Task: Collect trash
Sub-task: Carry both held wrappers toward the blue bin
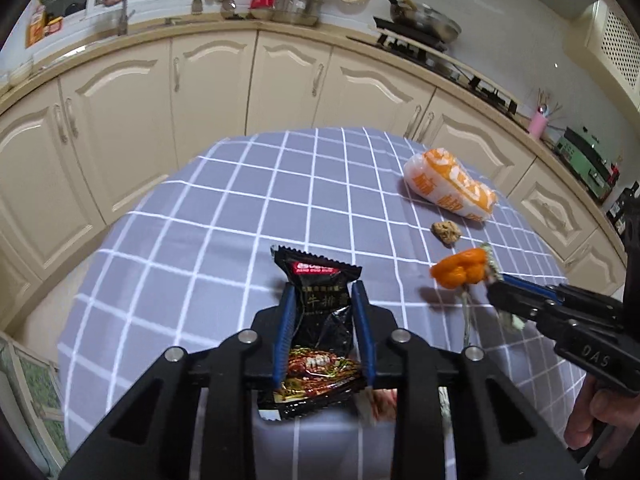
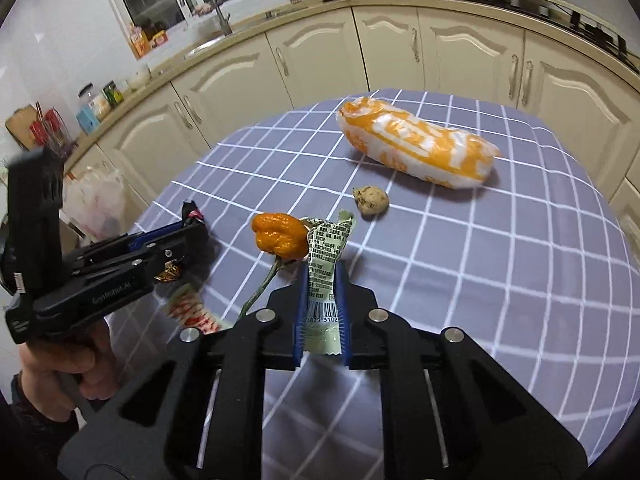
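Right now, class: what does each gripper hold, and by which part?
Left gripper: black snack wrapper, gripped mid-length. Right gripper: pale green wrapper, gripped mid-length.

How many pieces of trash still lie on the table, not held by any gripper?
4, perhaps more hidden: orange peel mid-table, brown lump beyond it, orange-white bag far right, red-white wrapper near the left gripper.

Two close wrist views angled down over one checked tablecloth [image 1: 200, 208], probably side by side.
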A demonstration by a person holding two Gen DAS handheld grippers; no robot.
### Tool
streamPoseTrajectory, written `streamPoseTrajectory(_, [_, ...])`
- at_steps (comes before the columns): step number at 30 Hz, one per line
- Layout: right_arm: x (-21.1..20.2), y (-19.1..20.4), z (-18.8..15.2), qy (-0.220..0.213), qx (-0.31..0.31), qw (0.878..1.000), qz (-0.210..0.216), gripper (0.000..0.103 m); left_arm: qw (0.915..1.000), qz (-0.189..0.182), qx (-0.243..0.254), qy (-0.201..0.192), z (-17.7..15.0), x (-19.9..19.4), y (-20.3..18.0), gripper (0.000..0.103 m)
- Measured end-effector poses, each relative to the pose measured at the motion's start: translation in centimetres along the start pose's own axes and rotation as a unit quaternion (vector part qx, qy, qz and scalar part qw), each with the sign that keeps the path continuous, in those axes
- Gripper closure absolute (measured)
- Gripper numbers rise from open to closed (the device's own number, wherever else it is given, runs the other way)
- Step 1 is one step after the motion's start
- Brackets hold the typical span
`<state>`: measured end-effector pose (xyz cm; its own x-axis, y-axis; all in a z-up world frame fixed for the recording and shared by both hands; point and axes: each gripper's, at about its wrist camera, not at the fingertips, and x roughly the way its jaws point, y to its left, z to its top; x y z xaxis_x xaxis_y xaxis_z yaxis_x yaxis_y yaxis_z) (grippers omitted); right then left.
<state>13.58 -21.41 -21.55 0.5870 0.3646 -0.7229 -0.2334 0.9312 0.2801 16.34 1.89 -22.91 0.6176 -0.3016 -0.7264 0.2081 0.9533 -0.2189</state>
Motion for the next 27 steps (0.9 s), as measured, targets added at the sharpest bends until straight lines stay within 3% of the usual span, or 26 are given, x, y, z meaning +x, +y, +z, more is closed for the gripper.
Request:
streamPoseTrajectory(8, [-4.3, -0.5, -1.8, -0.031, 0.018, 0.999, -0.005, 0.09, 0.999, -0.01, 0.02, -0.039, -0.9, -5.5, -2.9, 0.076])
streamPoseTrajectory(17, [-9.1, -4.1, -6.4, -0.051, 0.067, 0.996, -0.018, 0.09, 0.9972, -0.041, 0.054, -0.033, -3.6, -7.4, -8.0, 0.076])
streamPoseTrajectory(22, [-13.6, -7.2, -8.6, -0.083, 0.099, 0.991, -0.036, 0.09, 0.9929, -0.078, 0.083, -0.035, -4.9, -8.2, -13.0, 0.076])
streamPoseTrajectory(27, [-19.9, -12.0, -12.1, -0.127, 0.148, 0.978, -0.068, 0.09, 0.983, -0.127, 0.128, -0.034, -6.8, -8.8, -20.2, 0.076])
